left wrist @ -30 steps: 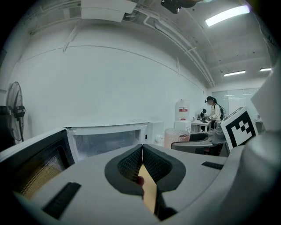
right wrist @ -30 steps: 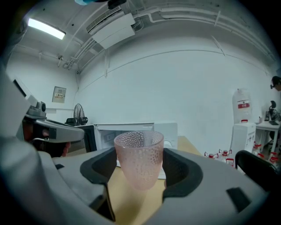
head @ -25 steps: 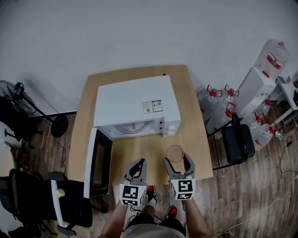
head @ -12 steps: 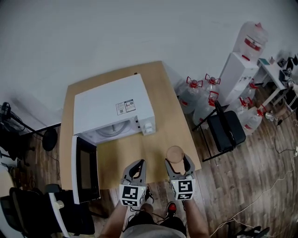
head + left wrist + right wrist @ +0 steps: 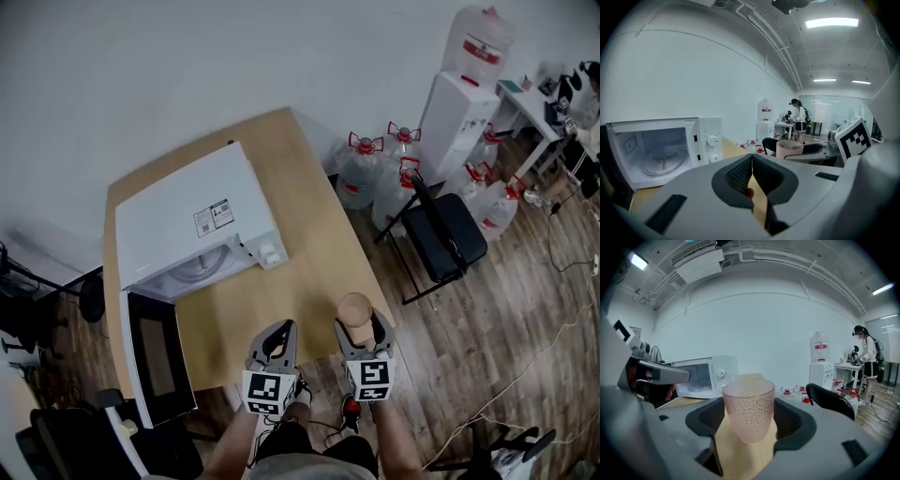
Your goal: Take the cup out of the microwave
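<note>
The left tool (image 5: 752,164) fills the lower part of the frame. Its two dark ribbed pads are pressed together with nothing between them. Beyond it, at the left, the white microwave (image 5: 661,150) stands on the wooden counter (image 5: 733,149). Its cavity is open to view with the turntable (image 5: 663,163) inside, and two round knobs (image 5: 712,140) sit on its panel. Right of the microwave, the right tool (image 5: 797,155) holds a pink dimpled cup (image 5: 789,148) upright, with its marker cube (image 5: 855,136) further right. Behind, also right of the microwave, a white water dispenser (image 5: 764,117) stands by the wall, with red-capped water jugs (image 5: 751,144) and a black chair (image 5: 771,143) near it. A person (image 5: 799,112) stands far back in the room.
</note>
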The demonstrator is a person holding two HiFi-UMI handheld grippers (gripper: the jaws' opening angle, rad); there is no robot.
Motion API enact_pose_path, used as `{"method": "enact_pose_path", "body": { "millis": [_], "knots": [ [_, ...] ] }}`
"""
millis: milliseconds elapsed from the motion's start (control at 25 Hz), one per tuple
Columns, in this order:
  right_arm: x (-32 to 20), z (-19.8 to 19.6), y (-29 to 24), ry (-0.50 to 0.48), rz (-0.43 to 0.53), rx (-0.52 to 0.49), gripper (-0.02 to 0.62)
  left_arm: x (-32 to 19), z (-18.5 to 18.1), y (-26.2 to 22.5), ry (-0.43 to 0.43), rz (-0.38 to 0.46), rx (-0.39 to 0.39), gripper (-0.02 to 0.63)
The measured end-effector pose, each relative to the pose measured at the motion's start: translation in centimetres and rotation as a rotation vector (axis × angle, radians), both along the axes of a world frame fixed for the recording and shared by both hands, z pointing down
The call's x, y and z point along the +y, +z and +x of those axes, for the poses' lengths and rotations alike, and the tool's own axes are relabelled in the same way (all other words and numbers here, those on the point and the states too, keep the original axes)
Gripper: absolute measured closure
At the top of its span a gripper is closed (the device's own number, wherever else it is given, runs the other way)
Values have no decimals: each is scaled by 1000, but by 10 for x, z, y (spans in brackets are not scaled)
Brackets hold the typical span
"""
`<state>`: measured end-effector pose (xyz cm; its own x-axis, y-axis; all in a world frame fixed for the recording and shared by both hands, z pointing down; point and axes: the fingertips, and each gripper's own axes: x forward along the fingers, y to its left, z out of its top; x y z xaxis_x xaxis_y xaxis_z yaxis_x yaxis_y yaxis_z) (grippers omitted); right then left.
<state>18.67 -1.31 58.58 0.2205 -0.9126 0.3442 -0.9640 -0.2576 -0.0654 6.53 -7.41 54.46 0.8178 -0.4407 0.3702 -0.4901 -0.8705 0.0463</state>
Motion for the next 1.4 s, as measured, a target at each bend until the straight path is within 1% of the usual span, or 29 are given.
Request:
{"method": "enact_pose_path", "body": {
  "millis": [360,800,1160,1400],
  "knots": [
    [2,14,36,58,-29,-36,258,-3,18,33,65,-24,-51,583],
    [1,24,81,91,-63,-73,258,-2,33,70,124,-50,-106,583],
    [-2,26,91,95,-55,-57,258,3,45,82,159,-63,-128,583],
    [0,30,95,124,-65,-69,258,9,46,83,163,-62,-134,583]
  ]
}}
